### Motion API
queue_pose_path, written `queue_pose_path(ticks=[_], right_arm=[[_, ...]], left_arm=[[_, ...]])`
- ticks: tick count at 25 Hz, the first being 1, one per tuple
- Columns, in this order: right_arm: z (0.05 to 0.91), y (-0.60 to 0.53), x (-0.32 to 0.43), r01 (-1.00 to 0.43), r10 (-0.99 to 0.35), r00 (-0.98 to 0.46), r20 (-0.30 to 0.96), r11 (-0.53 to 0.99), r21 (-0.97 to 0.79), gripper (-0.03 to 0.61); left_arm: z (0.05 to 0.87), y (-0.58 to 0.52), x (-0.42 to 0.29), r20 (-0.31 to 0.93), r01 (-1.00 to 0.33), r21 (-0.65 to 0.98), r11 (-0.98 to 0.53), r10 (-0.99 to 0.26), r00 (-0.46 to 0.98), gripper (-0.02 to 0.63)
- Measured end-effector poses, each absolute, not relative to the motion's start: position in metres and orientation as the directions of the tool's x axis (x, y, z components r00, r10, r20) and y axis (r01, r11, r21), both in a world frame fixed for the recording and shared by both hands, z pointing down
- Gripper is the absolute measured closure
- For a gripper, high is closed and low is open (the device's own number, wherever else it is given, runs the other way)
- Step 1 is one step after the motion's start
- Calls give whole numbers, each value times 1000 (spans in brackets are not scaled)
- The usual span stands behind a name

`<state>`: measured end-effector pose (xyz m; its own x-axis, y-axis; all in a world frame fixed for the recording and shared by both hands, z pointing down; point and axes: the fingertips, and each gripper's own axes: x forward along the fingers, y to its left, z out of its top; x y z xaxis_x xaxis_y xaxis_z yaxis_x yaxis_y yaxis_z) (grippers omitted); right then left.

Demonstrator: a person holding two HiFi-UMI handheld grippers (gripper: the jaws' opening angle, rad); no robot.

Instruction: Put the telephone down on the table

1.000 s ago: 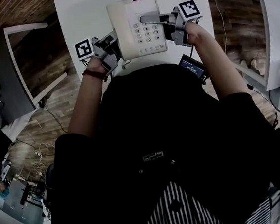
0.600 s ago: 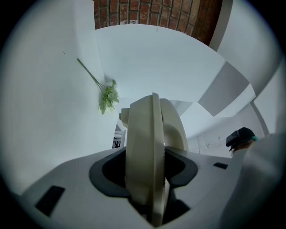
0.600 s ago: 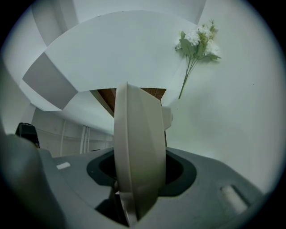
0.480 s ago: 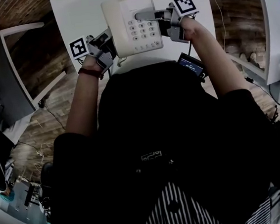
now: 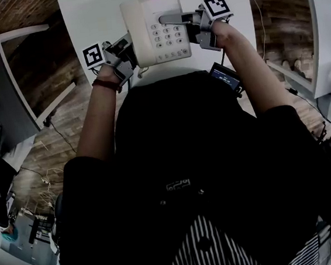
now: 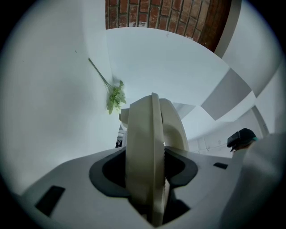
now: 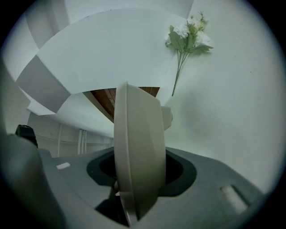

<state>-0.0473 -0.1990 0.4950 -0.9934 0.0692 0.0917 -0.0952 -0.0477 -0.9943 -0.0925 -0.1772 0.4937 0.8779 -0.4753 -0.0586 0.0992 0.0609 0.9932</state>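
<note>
Between the left gripper (image 5: pixel 127 50) and the right gripper (image 5: pixel 188 22): cream telephone (image 5: pixel 154 27), keypad (image 5: pixel 170 35) facing up, over the white table (image 5: pixel 92 19). Left tool pinches the telephone's left edge, right tool its right edge beside the keypad. Both gripper views show the casing edge-on between the jaws, pads pressed against its two faces. Marker cubes sit outboard of the telephone, one on each side. Flower sprig (image 7: pixel 185 38) lies on the tabletop past the telephone, on the side away from the person. Small dark device with a lit screen (image 5: pixel 225 77) sits on the person's side of the telephone, by the right forearm. Whether the telephone's base touches the tabletop cannot be told.
</note>
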Motion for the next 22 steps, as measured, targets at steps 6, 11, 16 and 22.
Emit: queue_pose_path(ticks=[6,11,16,22], right_arm=[[506,-199,-47,-106,65,-993,101,-76,-991,368],[514,-199,-44,-113,63,-992,108,-90,-989,368],[528,-202,-41,-128,50,-991,123,-110,-986,368],[544,-203,-39,-136,31,-991,133,-136,-981,368]], left_arm=[[503,-178,-93,-53,103,991,80,-478,877,411],[512,-177,-90,-45,102,990,93,-481,876,411],[525,-180,-87,-37,106,988,116,-482,875,411],[540,-181,-86,-24,102,985,138,-478,878,411]])
